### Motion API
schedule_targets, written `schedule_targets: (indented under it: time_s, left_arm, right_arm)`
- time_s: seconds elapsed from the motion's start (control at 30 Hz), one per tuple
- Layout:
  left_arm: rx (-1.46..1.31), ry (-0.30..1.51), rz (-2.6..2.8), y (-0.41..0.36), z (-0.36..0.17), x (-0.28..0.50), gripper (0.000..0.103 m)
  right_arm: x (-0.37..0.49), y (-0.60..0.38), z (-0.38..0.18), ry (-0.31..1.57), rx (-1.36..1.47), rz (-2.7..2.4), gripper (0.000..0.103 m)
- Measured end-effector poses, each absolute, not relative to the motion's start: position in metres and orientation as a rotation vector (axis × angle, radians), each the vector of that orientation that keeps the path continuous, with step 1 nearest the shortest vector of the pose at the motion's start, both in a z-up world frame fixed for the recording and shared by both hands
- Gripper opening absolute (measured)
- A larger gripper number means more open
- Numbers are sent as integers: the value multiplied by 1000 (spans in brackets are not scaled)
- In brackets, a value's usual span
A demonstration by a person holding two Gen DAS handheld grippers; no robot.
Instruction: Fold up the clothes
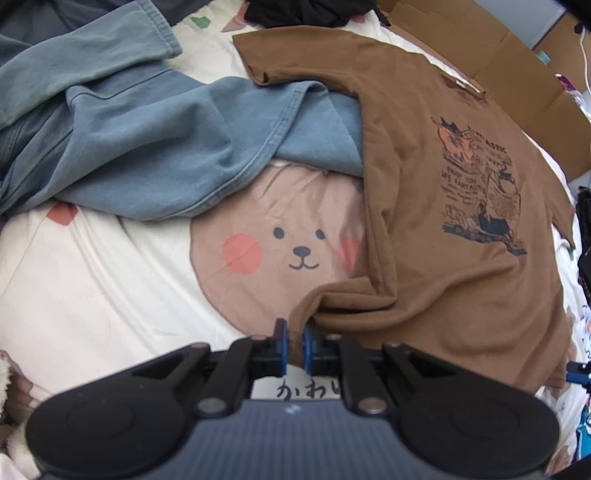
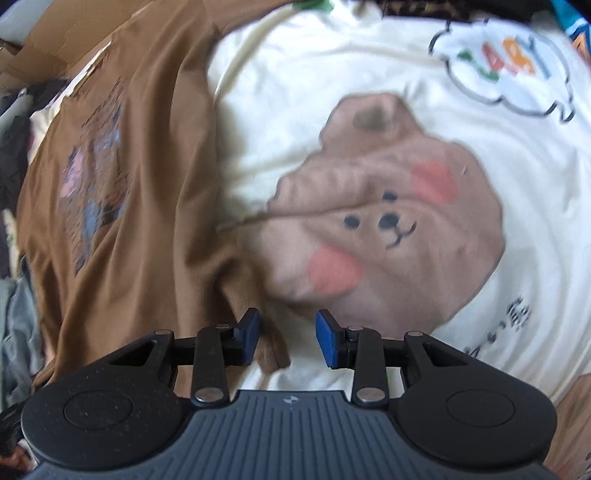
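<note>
Cream bedsheet (image 1: 92, 280) printed with blush-cheeked bear faces covers the bed under both grippers. On it the brown T-shirt (image 1: 443, 184) lies spread print-side up, reaching ahead and to the right of the left gripper (image 1: 295, 345) and ahead and to the left of the right gripper (image 2: 287, 341). A crumpled blue garment (image 1: 147, 140) sits ahead-left of the left gripper, its edge tucked under the shirt's sleeve. Flattened cardboard (image 1: 498, 48) lies beyond the shirt, with dark clothing (image 1: 314, 13) at the far edge. The left gripper is clenched on a bunched corner of the shirt's hem. The right gripper is released, jaws parted, with a hem corner lying loose between the pads, which do not press it.
</note>
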State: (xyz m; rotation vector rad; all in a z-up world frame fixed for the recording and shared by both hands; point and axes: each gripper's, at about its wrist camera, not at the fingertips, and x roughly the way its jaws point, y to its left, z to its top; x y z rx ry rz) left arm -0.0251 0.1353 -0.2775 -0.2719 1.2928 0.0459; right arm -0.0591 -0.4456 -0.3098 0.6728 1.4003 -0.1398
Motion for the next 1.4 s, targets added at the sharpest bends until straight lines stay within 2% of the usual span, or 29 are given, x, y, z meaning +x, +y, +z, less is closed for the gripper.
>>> schedule_targets:
  time_s: [0.43,0.57,0.6,0.9,1.13,1.4]
  left_arm:
    - [-313,1291,40,132,-281,-30,9]
    - [-330,1276,35,129,-276,-33,9]
    - [-336,1270,33,129,-274,-35,9]
    - [-428,1296,35,140,-258,-52,8]
    - [-443,1346,24,139,-253,-67,8]
    - [-461,1315,-14,134,-219,-71,8]
  right_arm:
    - [-58,-425,-319,1411,588,-26,40]
    - [-57,-419,-323,1439,560,1,11]
    - [-58,-418,-321,1448,543,5,9]
    - [-50,-424,-275,1533,372,17,7]
    - [-59,-436,-263,1630,295,-34,7]
    - [-62,-443,-248,1635,261,-48,7]
